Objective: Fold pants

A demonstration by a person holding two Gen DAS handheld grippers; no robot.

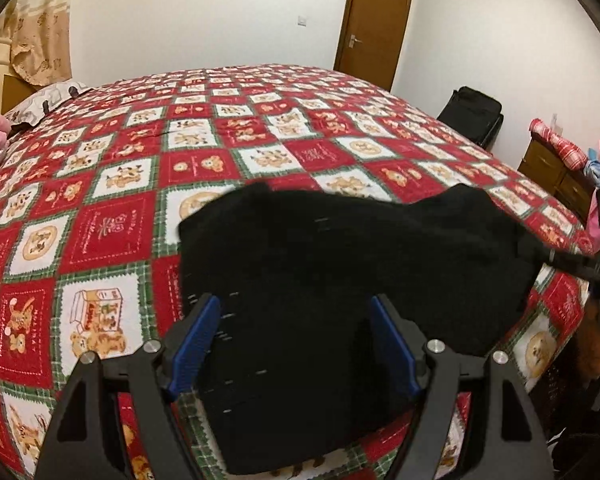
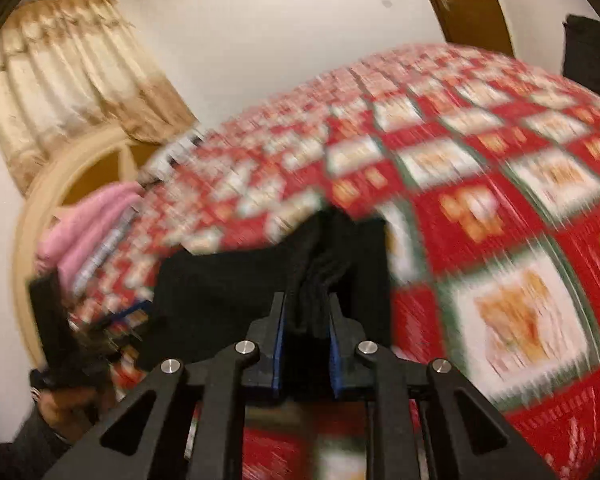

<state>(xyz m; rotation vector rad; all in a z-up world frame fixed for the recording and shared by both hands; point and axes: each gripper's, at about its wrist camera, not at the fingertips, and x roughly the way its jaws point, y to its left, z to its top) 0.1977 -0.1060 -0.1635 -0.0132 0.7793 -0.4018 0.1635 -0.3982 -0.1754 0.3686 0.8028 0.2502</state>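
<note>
Grasp step: black pants (image 1: 340, 264) on the bed (image 1: 112, 208) are pinched by the right hand-held gripper (image 2: 306, 320); left hand-held gripper (image 1: 296, 344) is held wide over the near end. Left closure is needed next.

White walls (image 1: 188, 8), brown door (image 1: 374, 20), beige curtain (image 2: 72, 80), red patchwork bedspread (image 1: 260, 120), wooden dresser (image 1: 556, 172)

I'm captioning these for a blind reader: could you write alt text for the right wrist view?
The right tongs are clamped shut on a bunched fold of black pants, which lie on a bed with a red patchwork quilt. The picture is motion-blurred; a beige curtain hangs at the far left.
</note>
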